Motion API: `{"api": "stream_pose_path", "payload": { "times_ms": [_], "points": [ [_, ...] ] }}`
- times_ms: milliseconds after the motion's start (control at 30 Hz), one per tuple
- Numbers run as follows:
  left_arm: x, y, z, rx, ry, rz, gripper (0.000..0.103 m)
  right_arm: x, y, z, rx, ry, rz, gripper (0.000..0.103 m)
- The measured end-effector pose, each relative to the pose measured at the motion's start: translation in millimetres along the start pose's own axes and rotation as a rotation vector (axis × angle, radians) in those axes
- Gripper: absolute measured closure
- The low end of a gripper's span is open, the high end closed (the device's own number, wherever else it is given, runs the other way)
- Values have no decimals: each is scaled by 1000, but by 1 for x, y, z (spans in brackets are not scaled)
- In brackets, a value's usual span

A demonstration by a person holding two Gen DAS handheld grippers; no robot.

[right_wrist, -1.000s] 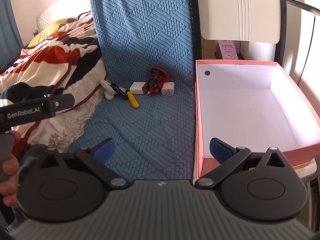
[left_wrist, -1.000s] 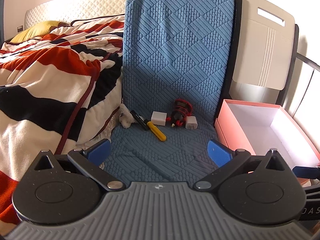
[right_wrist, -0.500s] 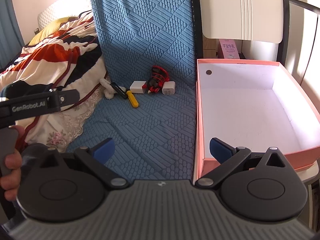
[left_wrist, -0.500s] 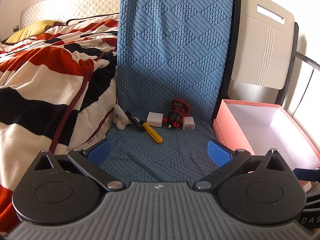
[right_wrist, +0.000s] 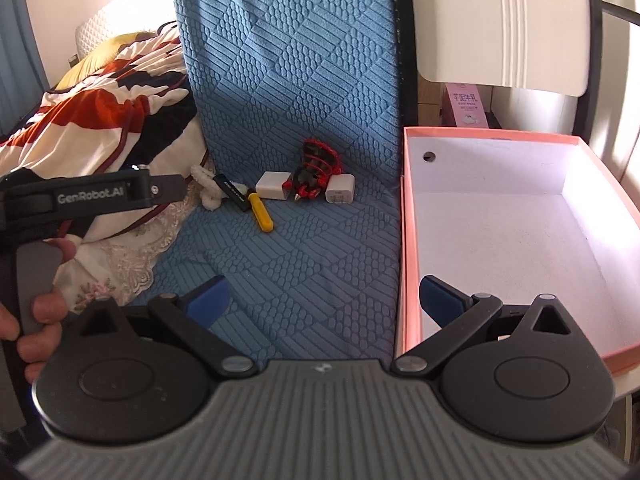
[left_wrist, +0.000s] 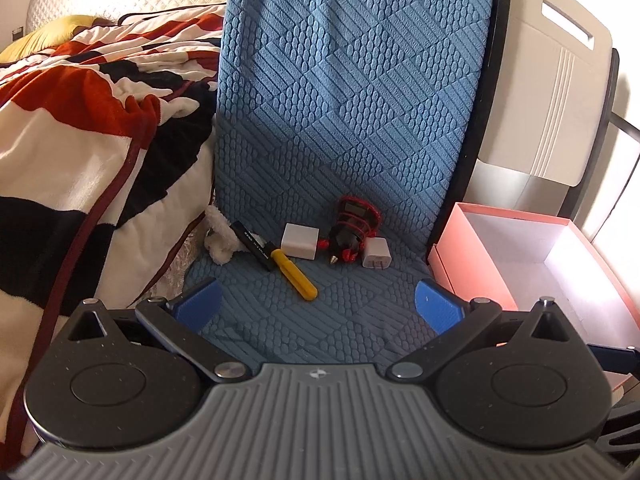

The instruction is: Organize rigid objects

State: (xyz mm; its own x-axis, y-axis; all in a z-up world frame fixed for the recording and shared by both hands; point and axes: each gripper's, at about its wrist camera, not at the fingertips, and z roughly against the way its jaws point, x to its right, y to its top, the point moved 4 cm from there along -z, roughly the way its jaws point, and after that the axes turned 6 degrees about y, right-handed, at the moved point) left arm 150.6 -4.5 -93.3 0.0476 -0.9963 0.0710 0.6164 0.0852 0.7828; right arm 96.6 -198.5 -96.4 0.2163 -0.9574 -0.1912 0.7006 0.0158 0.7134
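Small rigid objects lie in a loose row at the far end of the blue quilted seat cushion (left_wrist: 320, 304), close to where its back panel rises, and we read them from left to right. On the far left we see the striped blanket (left_wrist: 80, 140) spilling off the bed, with a white fluffy scrap (left_wrist: 218, 240) at the cushion's left edge. Next comes a black stick (left_wrist: 253, 245) lying at a slant, its near end touching the yellow-handled tool piece (left_wrist: 294, 274), which points toward us and to the right. Just beyond sits a white charger block (left_wrist: 300, 241), then a red and black gadget (left_wrist: 352, 228) wound with red cord, and touching its right side a smaller white plug adapter (left_wrist: 376, 258). To the right of the cushion we find the pink box (right_wrist: 402, 240), open, its white inside showing a round hole in the far wall. Our left tool (left_wrist: 318, 306) hovers over the near part of the cushion with its blue pads spread wide and nothing between them. Our right tool (right_wrist: 324, 300) is likewise spread wide and carries nothing, its right pad hanging over the near left corner of the box.
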Motion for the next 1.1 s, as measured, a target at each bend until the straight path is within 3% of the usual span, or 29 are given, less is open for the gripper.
{"api": "stream_pose_path", "payload": {
  "times_ms": [267, 433, 633, 800, 867, 933, 1100],
  "points": [
    [-8, 8, -34, -29, -1, -3, 0, -2, 12, -30, -11, 4, 23, 0],
    [-13, 14, -52, -45, -25, 30, 0, -5, 18, -48, -23, 31, 45, 0],
    [-18, 18, -80, -72, 14, 62, 0, -5, 26, -76, 7, 54, 54, 0],
    [-25, 15, -103, -99, -3, 113, 0, 2, 32, -101, -7, 75, 33, 4],
    [-26, 14, -110, -95, -3, 125, 1, 6, 36, -107, -3, 106, 24, 8],
    [-28, 11, -119, -103, 4, 135, 6, 8, 41, -113, -9, 121, 23, 25],
    [-35, 4, -140, -130, 28, 190, 20, 16, 48, -138, -47, 110, -2, 38]
  ]
}}
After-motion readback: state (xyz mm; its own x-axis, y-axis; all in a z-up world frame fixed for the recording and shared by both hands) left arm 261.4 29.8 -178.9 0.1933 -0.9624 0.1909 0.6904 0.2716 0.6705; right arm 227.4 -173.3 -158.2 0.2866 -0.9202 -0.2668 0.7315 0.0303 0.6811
